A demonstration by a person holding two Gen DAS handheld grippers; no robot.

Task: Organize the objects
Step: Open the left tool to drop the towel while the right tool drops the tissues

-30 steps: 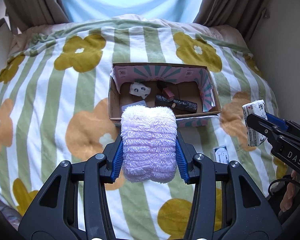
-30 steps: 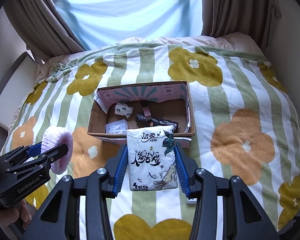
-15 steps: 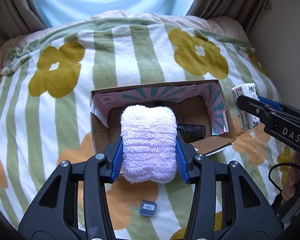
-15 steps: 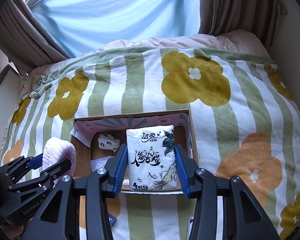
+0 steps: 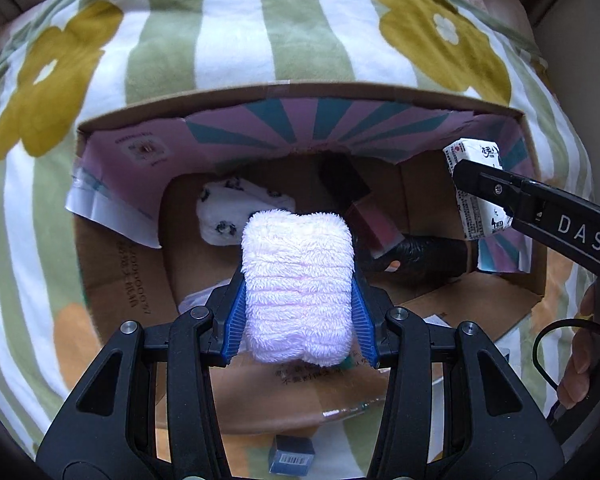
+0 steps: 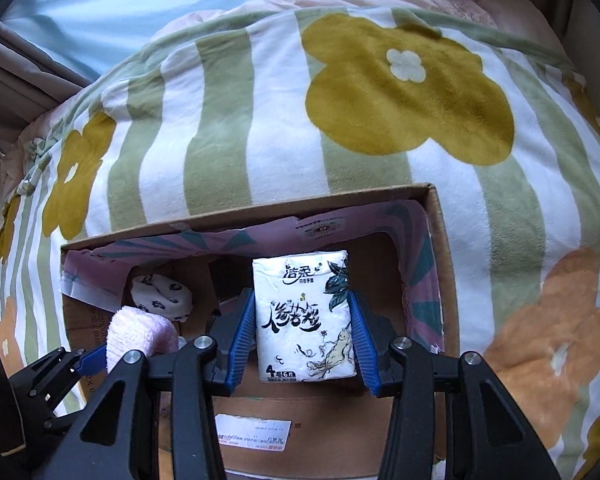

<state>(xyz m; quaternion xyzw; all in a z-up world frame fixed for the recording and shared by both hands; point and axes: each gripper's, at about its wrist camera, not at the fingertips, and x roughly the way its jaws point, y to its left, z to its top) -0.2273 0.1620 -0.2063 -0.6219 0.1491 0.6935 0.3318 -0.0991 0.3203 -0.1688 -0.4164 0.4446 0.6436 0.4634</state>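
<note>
An open cardboard box (image 5: 112, 280) (image 6: 432, 240) with a pink and teal lining lies on the flowered blanket. My left gripper (image 5: 298, 288) is shut on a fluffy pink rolled towel (image 5: 298, 284) (image 6: 140, 330), held over the box's left middle. My right gripper (image 6: 302, 320) is shut on a white tissue pack (image 6: 302, 320) (image 5: 478, 188) with black lettering, held over the box's right part. Inside the box lie a white panda-print bundle (image 5: 228, 210) (image 6: 162, 296), a dark and pink tube (image 5: 360, 212) and a black object (image 5: 428, 252).
A striped blanket with yellow and orange flowers (image 6: 400, 88) (image 5: 300, 28) covers the bed around the box. A small blue barcoded box (image 5: 292, 456) lies on the blanket in front of the cardboard box. A hand (image 5: 584, 344) shows at the right edge. Curtains (image 6: 80, 12) hang behind.
Both grippers have moved forward and down from in front of the box to over its inside, each still holding its item. The box now fills the views.
</note>
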